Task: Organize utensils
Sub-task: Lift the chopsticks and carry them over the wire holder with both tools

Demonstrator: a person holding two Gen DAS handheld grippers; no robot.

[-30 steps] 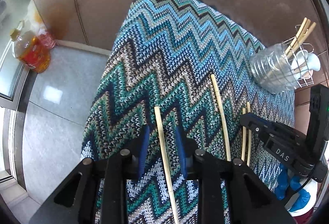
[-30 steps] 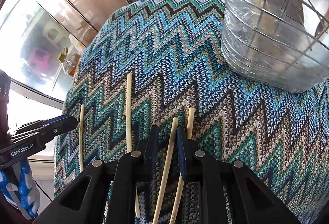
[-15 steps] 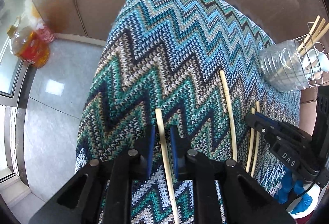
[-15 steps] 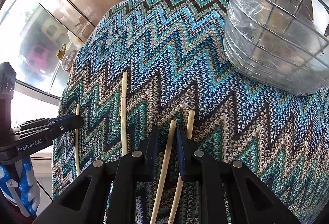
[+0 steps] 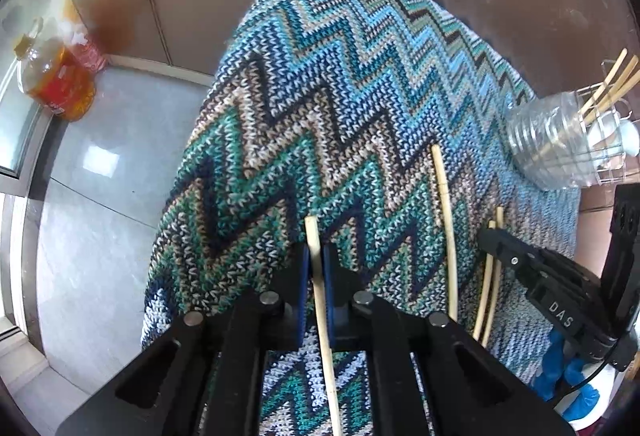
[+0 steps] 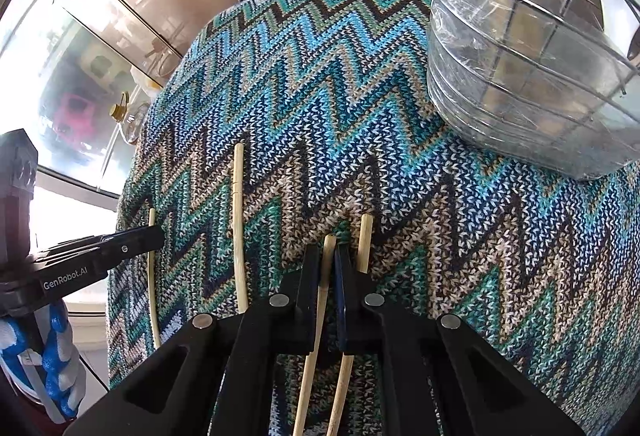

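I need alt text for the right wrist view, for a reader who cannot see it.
The right gripper is shut on one pale chopstick lying on a blue-green zigzag cloth, with a second chopstick just beside it. A wire utensil basket stands at upper right; the left gripper reaches in from the left.

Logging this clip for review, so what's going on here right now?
A person is sorting pale wooden chopsticks off a zigzag-knit blue and green cloth. The left gripper has closed on one chopstick; the right gripper has closed on another chopstick, with its neighbouring chopstick lying just outside the fingers. One more loose chopstick lies between the grippers. The wire basket with a clear plastic liner already holds several chopsticks.
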